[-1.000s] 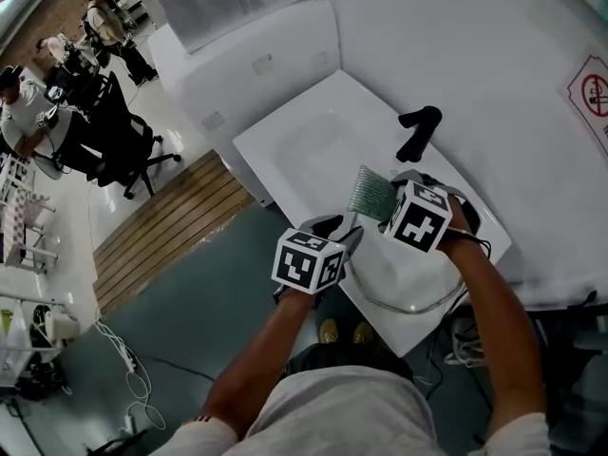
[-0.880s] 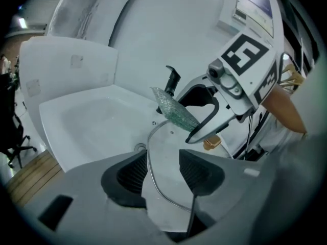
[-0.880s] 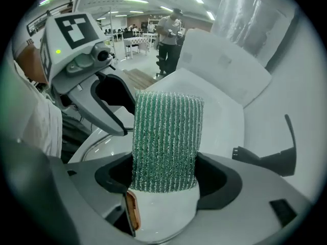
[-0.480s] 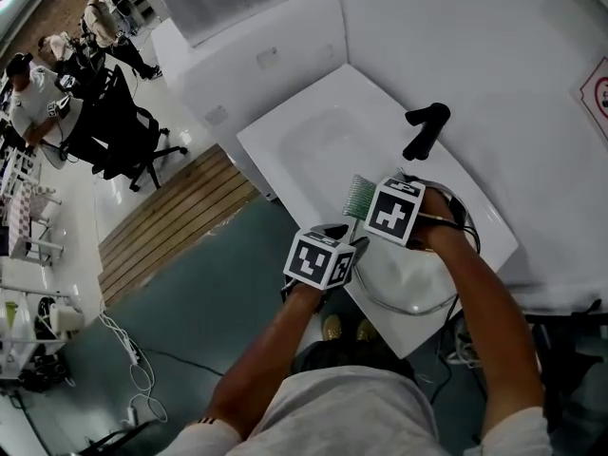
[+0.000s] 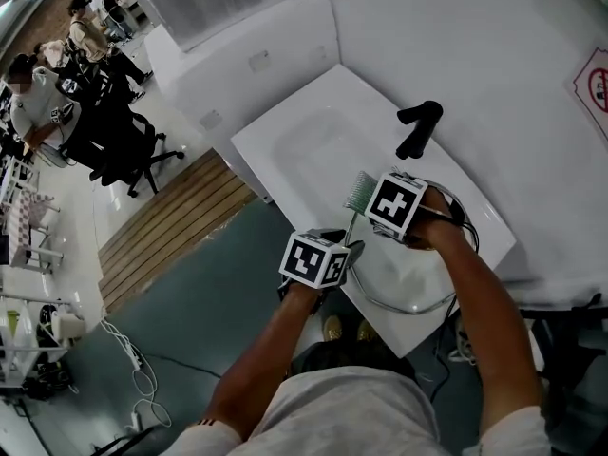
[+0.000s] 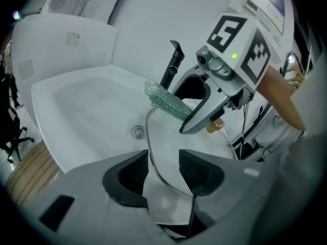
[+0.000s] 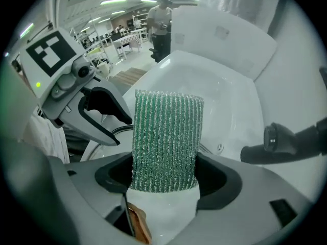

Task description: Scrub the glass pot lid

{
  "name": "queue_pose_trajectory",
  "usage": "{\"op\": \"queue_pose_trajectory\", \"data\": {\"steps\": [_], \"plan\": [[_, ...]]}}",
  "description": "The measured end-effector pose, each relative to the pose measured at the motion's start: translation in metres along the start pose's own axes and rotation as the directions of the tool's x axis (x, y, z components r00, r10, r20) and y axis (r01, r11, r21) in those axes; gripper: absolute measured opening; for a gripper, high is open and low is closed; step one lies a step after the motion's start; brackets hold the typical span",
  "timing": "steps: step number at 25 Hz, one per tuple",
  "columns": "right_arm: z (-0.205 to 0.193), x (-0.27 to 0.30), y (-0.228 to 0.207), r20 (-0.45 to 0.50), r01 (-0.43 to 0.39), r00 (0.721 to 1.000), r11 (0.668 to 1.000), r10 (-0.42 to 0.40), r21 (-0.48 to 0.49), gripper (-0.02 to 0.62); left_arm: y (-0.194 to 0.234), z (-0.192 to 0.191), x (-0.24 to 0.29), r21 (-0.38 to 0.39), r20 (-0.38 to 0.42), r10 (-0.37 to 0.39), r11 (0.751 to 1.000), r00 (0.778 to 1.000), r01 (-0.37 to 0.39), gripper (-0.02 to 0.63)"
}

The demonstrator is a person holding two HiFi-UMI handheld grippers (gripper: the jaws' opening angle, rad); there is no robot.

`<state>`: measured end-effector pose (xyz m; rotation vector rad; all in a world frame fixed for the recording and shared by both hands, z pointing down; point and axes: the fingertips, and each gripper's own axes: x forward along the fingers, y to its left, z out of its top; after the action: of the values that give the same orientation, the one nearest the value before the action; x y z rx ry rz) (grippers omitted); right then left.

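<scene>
The glass pot lid [image 5: 410, 275] stands tilted over the front right corner of the white sink [image 5: 304, 141]. In the left gripper view its metal rim [image 6: 148, 137] runs up from between the pads. My left gripper [image 5: 340, 247] grips the lid's near edge, and its jaws are closing a little on it. My right gripper [image 5: 373, 198] is shut on a green scouring sponge [image 5: 361, 191]. The sponge [image 6: 167, 101] lies against the lid's upper rim. In the right gripper view the sponge [image 7: 166, 137] sticks out past the jaws and hides most of the lid.
A black faucet [image 5: 419, 127] stands at the back of the sink, just beyond the right gripper. The drain [image 6: 138, 131] sits in the basin's floor. A white wall is behind the sink. To the far left are office chairs [image 5: 123, 150] and people.
My right gripper has carried the sponge a little leftward, closer to the left gripper. The left gripper and the lid have barely moved.
</scene>
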<state>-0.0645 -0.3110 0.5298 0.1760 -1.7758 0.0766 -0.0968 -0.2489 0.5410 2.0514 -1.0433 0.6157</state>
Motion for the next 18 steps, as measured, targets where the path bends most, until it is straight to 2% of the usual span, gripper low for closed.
{"op": "queue_pose_trajectory", "data": {"steps": [6, 10, 14, 18], "plan": [[-0.025, -0.004, -0.018, 0.045, -0.024, 0.999, 0.982, 0.016, 0.185, 0.348, 0.0, 0.0, 0.0, 0.001, 0.004, -0.005, 1.0, 1.0, 0.005, 0.192], [-0.043, -0.008, -0.032, 0.086, -0.034, 0.996, 0.95, 0.007, 0.309, 0.348, 0.001, -0.001, 0.001, 0.002, -0.001, -0.006, 1.0, 1.0, 0.006, 0.192], [-0.063, -0.014, -0.045, 0.141, -0.041, 0.99, 0.901, -0.023, 0.432, 0.348, 0.001, -0.001, 0.001, 0.002, 0.003, -0.007, 1.0, 1.0, 0.007, 0.19], [-0.088, -0.023, -0.057, 0.203, -0.063, 0.977, 0.823, -0.065, 0.564, 0.348, 0.001, -0.001, 0.001, 0.002, 0.001, -0.012, 1.0, 1.0, 0.012, 0.19]]}}
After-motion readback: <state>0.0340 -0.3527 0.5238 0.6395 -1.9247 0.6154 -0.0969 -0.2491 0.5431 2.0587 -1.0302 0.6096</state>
